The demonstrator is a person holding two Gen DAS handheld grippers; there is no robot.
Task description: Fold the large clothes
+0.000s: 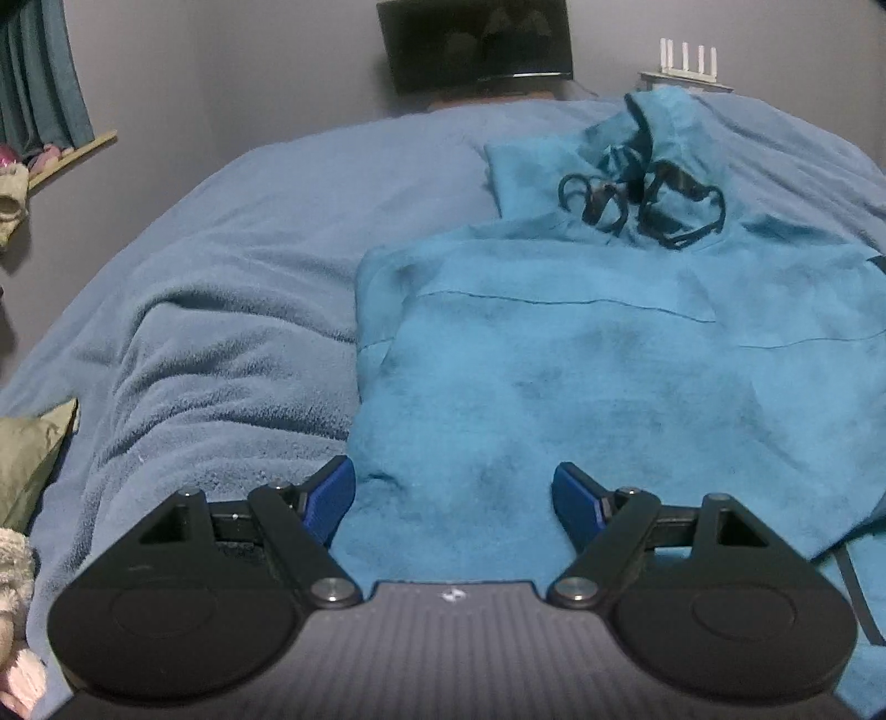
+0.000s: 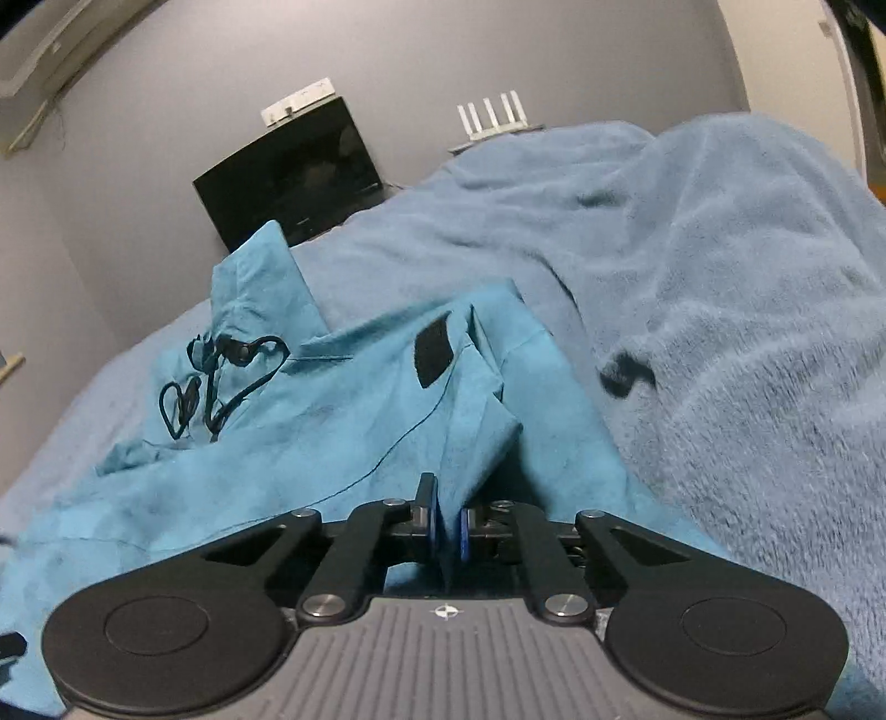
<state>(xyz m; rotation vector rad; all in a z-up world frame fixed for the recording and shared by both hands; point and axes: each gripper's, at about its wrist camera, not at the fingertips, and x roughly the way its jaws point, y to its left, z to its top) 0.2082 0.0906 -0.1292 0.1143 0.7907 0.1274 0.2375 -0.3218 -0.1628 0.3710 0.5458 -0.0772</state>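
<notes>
A large teal hoodie point(image 1: 609, 354) lies spread on the bed, its hood and black drawstrings point(image 1: 642, 202) toward the far side. My left gripper point(image 1: 454, 498) hovers open over the hoodie's lower left part, blue pads wide apart with nothing between them. In the right wrist view the hoodie point(image 2: 310, 421) is bunched up, with a black patch point(image 2: 432, 354) on it. My right gripper point(image 2: 447, 526) is shut on a raised fold of the teal fabric, pinched between its blue pads.
A blue-grey fleece blanket point(image 1: 221, 310) covers the bed and rises in a mound point(image 2: 747, 310) at the right. A dark screen point(image 1: 476, 44) and a white router point(image 1: 686, 69) stand by the far wall. A green cushion point(image 1: 30, 459) lies at the left edge.
</notes>
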